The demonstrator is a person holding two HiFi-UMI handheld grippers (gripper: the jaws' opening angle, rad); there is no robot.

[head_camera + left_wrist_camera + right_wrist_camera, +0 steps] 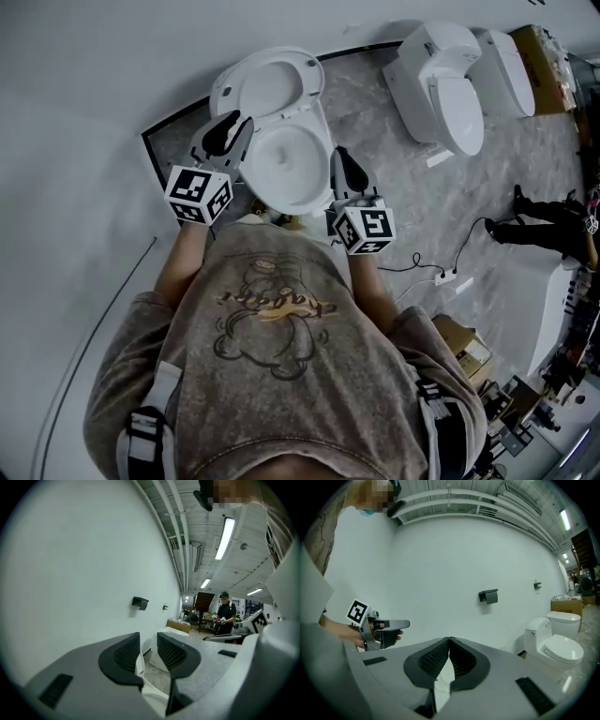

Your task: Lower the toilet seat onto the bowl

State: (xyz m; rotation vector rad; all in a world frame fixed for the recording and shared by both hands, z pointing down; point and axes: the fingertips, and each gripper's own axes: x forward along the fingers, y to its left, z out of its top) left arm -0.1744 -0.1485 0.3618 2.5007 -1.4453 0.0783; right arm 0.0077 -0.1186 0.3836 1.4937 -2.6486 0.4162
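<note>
A white toilet (281,141) stands against the wall in front of me. Its lid (267,82) is raised at the back, and a white oval seat (289,169) lies flat over the bowl. My left gripper (225,134) hovers at the toilet's left rim; in the left gripper view its jaws (147,644) stand apart with nothing pressed between them, only white porcelain below. My right gripper (343,169) sits at the bowl's right rim. In the right gripper view its pads (449,643) meet at the tips, with nothing held.
Two more white toilets (441,80) (506,58) stand on the grey floor to the right. A power strip with cable (442,275) lies near my right side. A person in black (553,225) is at the far right. A black holder (488,596) hangs on the wall.
</note>
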